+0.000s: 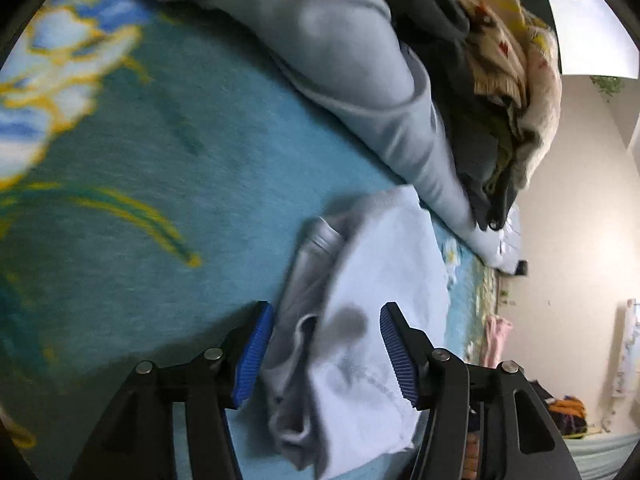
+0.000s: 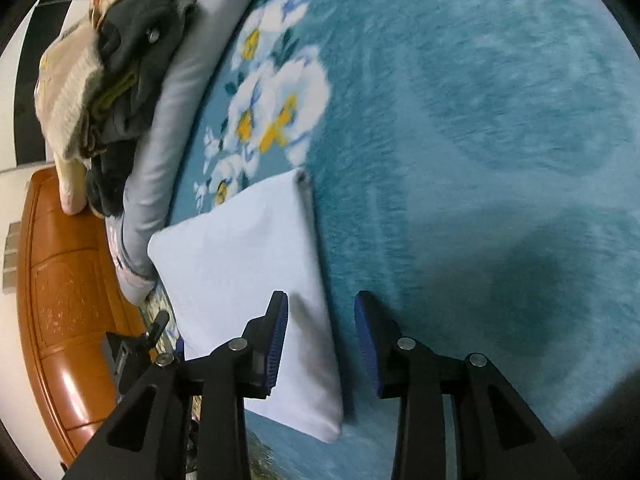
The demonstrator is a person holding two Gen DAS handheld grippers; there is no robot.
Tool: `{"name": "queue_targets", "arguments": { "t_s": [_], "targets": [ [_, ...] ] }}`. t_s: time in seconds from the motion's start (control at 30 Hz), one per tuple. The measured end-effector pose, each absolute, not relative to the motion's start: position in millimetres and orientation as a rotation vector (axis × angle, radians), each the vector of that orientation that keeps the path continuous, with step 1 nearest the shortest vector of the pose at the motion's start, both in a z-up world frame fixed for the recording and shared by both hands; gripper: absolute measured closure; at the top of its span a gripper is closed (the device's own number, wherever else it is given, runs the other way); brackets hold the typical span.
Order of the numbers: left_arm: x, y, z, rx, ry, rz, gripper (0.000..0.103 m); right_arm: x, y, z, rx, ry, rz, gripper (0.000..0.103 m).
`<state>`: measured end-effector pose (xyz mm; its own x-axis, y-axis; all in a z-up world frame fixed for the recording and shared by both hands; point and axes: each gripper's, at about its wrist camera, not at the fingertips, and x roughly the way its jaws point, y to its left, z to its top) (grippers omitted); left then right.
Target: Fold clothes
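A pale blue-white garment (image 1: pixel 380 280) lies folded on the teal flowered blanket (image 1: pixel 160 160). In the left wrist view its bunched grey edge sits between the open jaws of my left gripper (image 1: pixel 326 344), not clamped. In the right wrist view the same garment (image 2: pixel 244 256) is a flat folded rectangle. My right gripper (image 2: pixel 320 336) is open over its right edge, left finger above the cloth, right finger above the blanket (image 2: pixel 480 160).
A pile of unfolded clothes (image 1: pixel 480 80) rests on a long grey bolster (image 1: pixel 360 60) at the blanket's far side; both also show in the right wrist view (image 2: pixel 100 80). An orange wooden bed frame (image 2: pixel 60 280) runs along the edge.
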<state>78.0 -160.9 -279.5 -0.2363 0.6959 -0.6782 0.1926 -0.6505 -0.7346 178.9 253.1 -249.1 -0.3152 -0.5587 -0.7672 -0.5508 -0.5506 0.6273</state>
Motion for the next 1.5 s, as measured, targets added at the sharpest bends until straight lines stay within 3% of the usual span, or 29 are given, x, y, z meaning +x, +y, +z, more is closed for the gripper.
{"name": "queue_targets", "arguments": {
  "t_s": [0.07,0.17,0.27,0.33,0.43,0.77,1.07,1.3,1.5],
  "targets": [
    [75,-154,-279,-1.664,-1.024,1.957,0.045,174,247,-248,1.831,-1.438,-2.081,0.064],
    [74,-147,-278,-1.653,-1.034,1.956,0.045,167,238,-248,1.761,-1.418,-2.058,0.084],
    [77,-143,-277,-1.653,-1.037,1.978,0.049,158,226,-252,1.773,-1.356,-2.064,0.085],
    [80,-138,-277,-1.676,-1.018,2.006,0.080,156,222,-251,1.782,-1.335,-2.086,0.092],
    [88,-124,-265,-1.664,-0.934,2.088,0.090,155,218,-239,1.778,-1.260,-2.135,0.095],
    [108,-100,-178,-1.459,-0.861,2.154,0.092,157,224,-145,1.579,-1.027,-2.251,0.096],
    [76,1,-108,-1.336,-0.694,2.084,0.092,189,316,-84,1.397,-1.096,-2.391,0.096],
    [36,166,-71,-1.327,-0.496,1.909,0.092,236,449,-60,1.280,-1.267,-2.564,0.096],
    [24,354,-55,-1.344,-0.329,1.719,0.092,297,576,-43,1.198,-1.405,-2.743,0.096]
  ]
}}
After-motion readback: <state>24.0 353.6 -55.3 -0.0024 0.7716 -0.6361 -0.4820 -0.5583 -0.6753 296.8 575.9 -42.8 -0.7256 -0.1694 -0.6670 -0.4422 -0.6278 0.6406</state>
